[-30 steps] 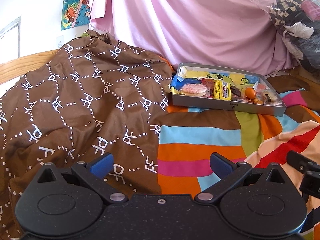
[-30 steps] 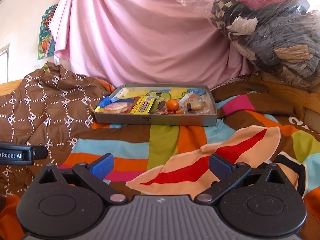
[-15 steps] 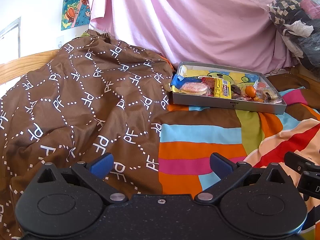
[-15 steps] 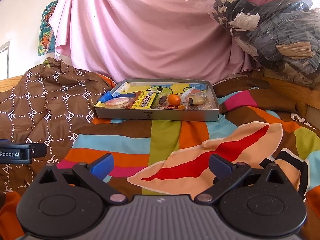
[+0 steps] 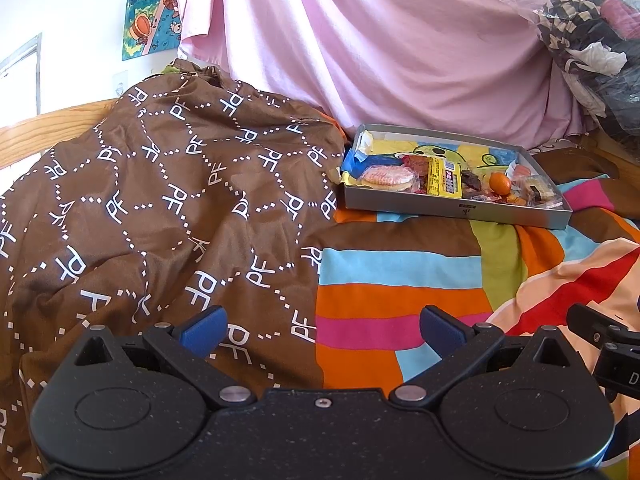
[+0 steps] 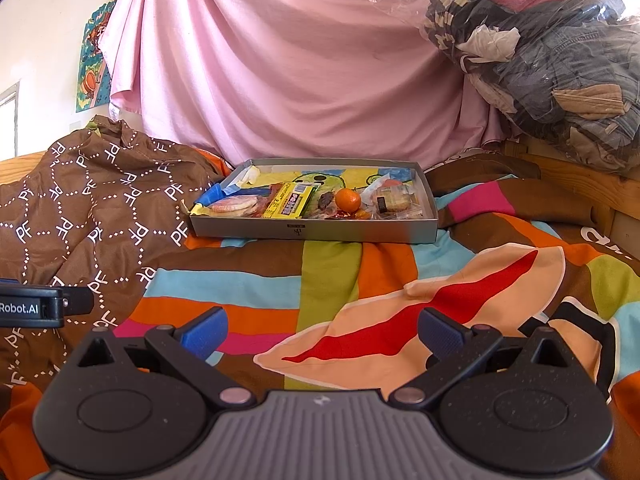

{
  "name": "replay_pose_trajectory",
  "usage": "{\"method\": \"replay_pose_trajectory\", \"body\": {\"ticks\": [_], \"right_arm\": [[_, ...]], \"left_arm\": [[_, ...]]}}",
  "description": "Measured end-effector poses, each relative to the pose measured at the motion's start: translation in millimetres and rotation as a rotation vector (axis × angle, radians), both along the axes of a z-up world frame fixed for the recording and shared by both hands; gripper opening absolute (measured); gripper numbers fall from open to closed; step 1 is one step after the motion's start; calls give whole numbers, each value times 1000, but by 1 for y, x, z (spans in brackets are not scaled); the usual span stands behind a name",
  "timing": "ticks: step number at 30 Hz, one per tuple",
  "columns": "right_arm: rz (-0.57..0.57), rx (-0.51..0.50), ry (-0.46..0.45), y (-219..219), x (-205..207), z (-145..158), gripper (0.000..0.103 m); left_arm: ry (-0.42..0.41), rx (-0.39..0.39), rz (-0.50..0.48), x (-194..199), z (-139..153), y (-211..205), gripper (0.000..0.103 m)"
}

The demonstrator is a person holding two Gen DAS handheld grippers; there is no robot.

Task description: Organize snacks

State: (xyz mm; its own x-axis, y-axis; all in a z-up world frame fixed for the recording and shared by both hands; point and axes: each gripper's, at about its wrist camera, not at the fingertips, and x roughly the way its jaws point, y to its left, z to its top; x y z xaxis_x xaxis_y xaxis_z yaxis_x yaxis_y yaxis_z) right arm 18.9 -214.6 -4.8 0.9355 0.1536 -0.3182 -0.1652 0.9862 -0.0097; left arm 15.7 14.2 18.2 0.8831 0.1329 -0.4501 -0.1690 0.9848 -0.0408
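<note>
One grey tray [image 6: 320, 232] on the bed: one orange [image 6: 347, 199], one yellow candy box [image 6: 289, 205]. Left gripper [image 5: 322, 326] and right gripper [image 6: 322, 328] both spread wide, holding nothing.

The grey tray's [image 6: 316, 231] near wall hides the lower edges of the snacks, and print on the yellow packet [image 6: 290, 205] is too small to read. The right tongs [image 5: 608, 350] are cut off by the left-wrist frame edge; the left tongs [image 6: 38, 306] show only "Robot.AI" at the right-wrist frame edge. The bagged clothes [image 6: 552, 52] run out of frame.
</note>
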Motion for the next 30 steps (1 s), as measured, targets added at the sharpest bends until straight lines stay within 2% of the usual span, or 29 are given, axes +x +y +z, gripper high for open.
{"method": "replay_pose_trajectory", "body": {"ticks": [18, 26, 30], "right_arm": [[-1, 0, -1, 0, 0, 0, 103], [-1, -2, -2, 0, 0, 0, 103], [-13, -7, -13, -1, -1, 2, 103]], "left_arm": [[5, -3, 2, 0, -2, 0, 102], [20, 32, 60, -2, 2, -5, 102], [28, 7, 42, -4, 2, -5, 102]]}}
